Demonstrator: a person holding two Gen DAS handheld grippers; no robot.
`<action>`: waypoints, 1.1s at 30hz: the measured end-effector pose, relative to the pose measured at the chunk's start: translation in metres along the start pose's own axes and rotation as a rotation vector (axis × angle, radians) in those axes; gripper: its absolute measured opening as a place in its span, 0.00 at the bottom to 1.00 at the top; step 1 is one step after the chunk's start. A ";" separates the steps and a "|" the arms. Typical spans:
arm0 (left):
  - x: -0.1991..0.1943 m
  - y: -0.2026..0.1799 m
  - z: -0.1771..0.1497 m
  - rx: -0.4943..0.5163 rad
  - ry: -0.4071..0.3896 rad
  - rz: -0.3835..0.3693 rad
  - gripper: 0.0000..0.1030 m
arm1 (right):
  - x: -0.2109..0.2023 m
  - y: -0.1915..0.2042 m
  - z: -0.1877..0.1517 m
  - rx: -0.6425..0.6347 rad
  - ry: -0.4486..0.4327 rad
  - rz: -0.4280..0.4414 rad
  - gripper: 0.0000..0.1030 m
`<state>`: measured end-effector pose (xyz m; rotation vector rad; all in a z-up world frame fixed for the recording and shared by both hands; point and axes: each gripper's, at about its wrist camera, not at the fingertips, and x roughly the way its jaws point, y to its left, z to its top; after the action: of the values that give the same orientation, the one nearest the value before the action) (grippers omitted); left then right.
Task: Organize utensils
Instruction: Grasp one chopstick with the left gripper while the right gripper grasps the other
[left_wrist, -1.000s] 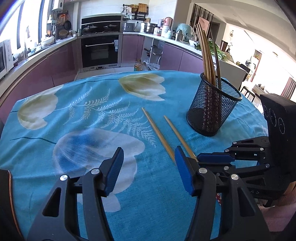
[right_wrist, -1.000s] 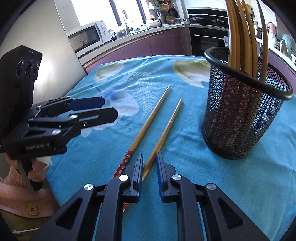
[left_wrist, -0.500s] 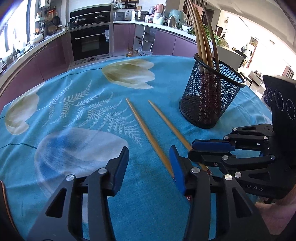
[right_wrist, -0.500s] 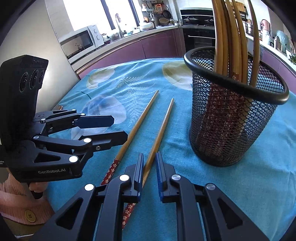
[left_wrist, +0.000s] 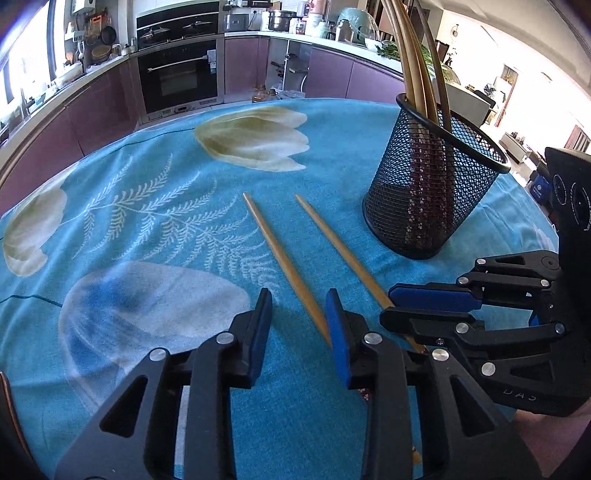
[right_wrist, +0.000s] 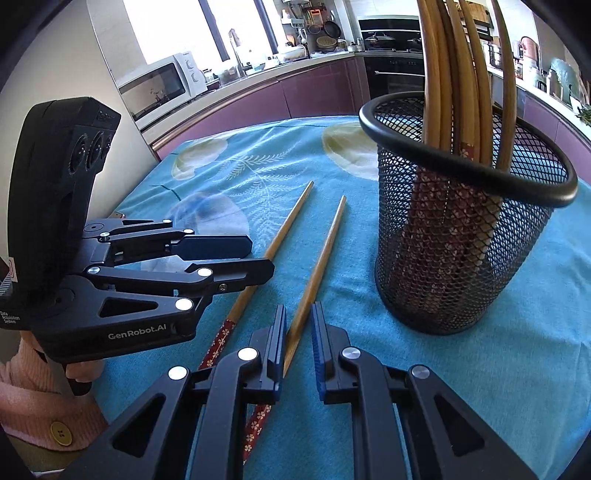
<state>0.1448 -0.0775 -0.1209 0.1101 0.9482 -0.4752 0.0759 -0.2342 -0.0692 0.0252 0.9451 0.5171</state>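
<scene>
Two wooden chopsticks lie loose on the blue floral tablecloth (left_wrist: 155, 206), side by side with a gap between them, their pale pointed tips aimed at the far side of the table toward the kitchen counters. Each has a plain tan shaft that runs into a dark red handle end printed with small flowers, nearest the person. The left chopstick (left_wrist: 286, 267) and the right chopstick (left_wrist: 341, 245) fan slightly apart at their far tips. To their right stands a black mesh holder (left_wrist: 432, 192), upright, already carrying a bundle of the same chopsticks (right_wrist: 458, 66), handle ends down and tips sticking high above its rim.

The left gripper (left_wrist: 299, 321) comes in low from the near edge, tilted steeply down toward the cloth. Its blue-padded jaws are closing, and the left chopstick's shaft passes between them close to the right pad; the pads have not yet met the wood as far as I can make out. The right gripper (right_wrist: 298, 338) sits just beside it, also angled down, its jaws drawn nearly together around the right chopstick's shaft where the tan wood nears the red handle. The stick hugs the left pad with a narrow gap showing on the other side, so I cannot tell whether it is truly pinched. A hand in a pink sleeve (right_wrist: 22, 391) holds the left gripper's grip.
</scene>
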 end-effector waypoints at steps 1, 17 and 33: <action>0.000 0.000 0.000 0.001 0.001 0.000 0.27 | 0.000 0.000 0.000 0.002 -0.001 0.000 0.12; 0.003 0.006 0.002 -0.021 0.007 0.011 0.17 | 0.008 0.004 0.008 -0.005 -0.012 -0.034 0.12; -0.001 0.007 -0.003 -0.076 -0.004 0.019 0.08 | 0.003 -0.011 0.003 0.085 -0.026 0.012 0.06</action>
<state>0.1455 -0.0697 -0.1224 0.0491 0.9589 -0.4211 0.0846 -0.2416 -0.0725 0.1140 0.9411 0.4866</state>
